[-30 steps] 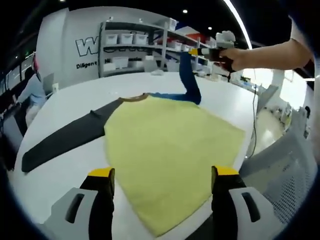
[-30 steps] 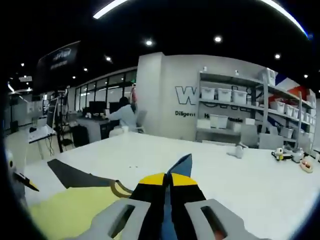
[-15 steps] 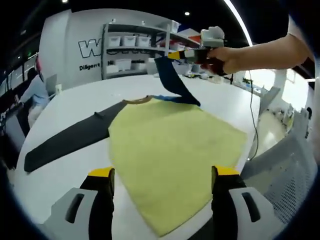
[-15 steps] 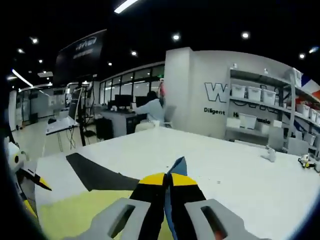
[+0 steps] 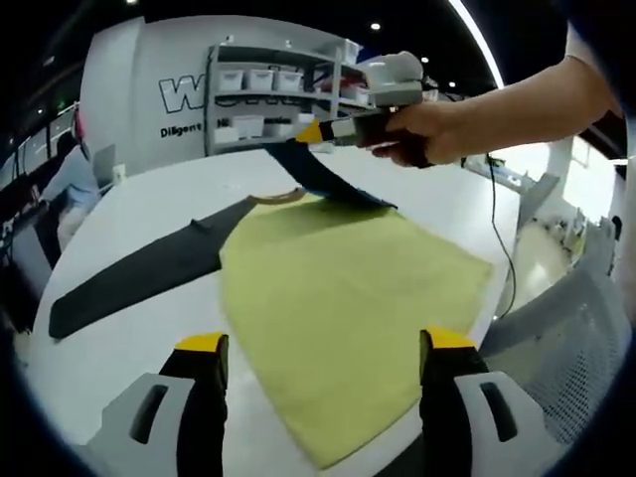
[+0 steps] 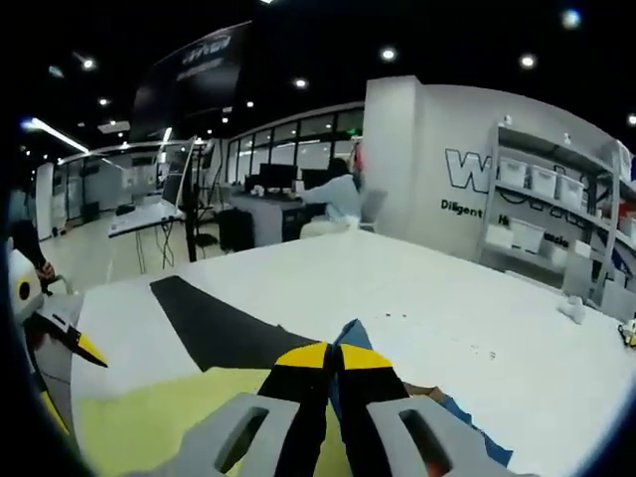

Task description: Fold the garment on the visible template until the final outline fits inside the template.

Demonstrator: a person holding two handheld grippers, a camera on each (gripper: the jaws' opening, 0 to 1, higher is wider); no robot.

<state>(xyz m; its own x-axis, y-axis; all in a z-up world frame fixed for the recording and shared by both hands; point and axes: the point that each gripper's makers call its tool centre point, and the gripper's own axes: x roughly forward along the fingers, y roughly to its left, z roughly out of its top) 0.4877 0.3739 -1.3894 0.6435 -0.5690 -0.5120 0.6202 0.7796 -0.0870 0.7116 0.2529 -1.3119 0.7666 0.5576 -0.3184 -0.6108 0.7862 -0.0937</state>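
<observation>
sleeve fold: right gripper point(image 5: 316, 130), fingers pinching the blue sleeve point(image 5: 316, 179), should lay it flat across the yellow body point(image 5: 338, 298) without dragging it; left gripper point(image 5: 318, 348) fingers spread, idle.

Shelves point(image 5: 288, 84) with white bins point(image 5: 260, 79) stand behind.

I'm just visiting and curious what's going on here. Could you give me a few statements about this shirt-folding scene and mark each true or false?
1. The shirt's body is yellow. True.
2. The right hand-held gripper is open and empty. False: it is shut on the blue sleeve, lifted off the table.
3. The black sleeve lies flat on the white table. True.
4. The left hand-held gripper grips the shirt's hem. False: its jaws stand open, holding nothing.
5. The table is wooden brown. False: it is white.
</observation>
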